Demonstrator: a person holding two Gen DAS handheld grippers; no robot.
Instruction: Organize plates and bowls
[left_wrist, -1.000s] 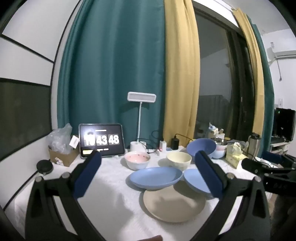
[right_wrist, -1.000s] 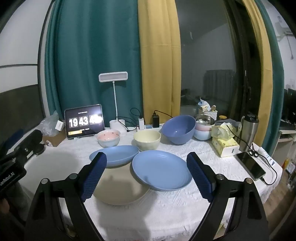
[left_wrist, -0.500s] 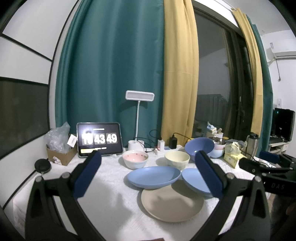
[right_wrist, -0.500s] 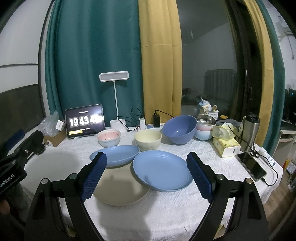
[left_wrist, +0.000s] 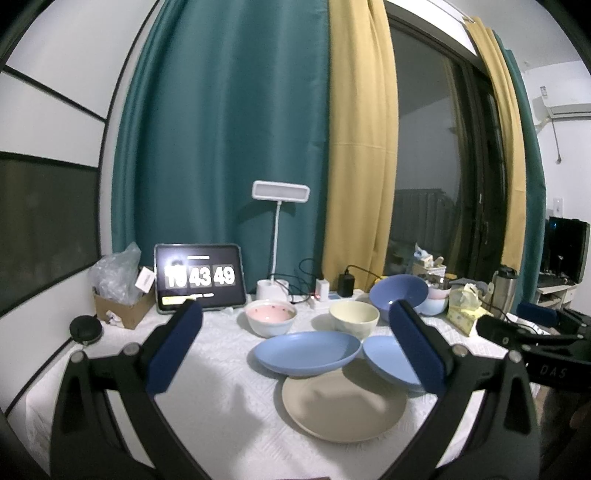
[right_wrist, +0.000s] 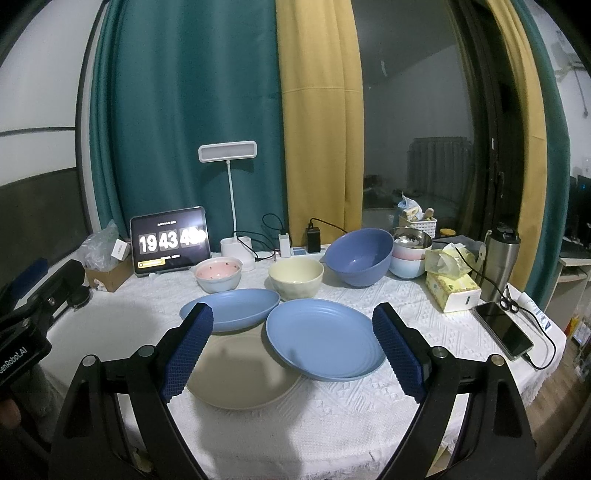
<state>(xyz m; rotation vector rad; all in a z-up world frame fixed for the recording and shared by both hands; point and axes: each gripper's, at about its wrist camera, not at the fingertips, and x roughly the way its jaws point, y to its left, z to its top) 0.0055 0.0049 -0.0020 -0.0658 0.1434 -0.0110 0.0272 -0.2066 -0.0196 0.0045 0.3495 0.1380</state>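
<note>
Both grippers, left (left_wrist: 295, 347) & right (right_wrist: 291, 349), are spread wide w/ nothing held, above the white-cloth table (right_wrist: 332, 406). Two flat blue plastic plates (right_wrist: 231, 309) (right_wrist: 325, 338) overlap the round beige plate (right_wrist: 240, 373); three bowls, pink (right_wrist: 218, 272), cream (right_wrist: 295, 277) & big blue (right_wrist: 359, 255), stand behind.

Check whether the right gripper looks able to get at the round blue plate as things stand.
Probably yes. The right gripper is open and empty, and the round blue plate lies directly ahead between its fingers with nothing on top. Its left rim rests on the beige plate, leaving a raised edge.

teal curtain (right_wrist: 177, 122), yellow curtain (right_wrist: 317, 122), dark window (right_wrist: 417, 110), desk lamp (right_wrist: 227, 153)
</note>
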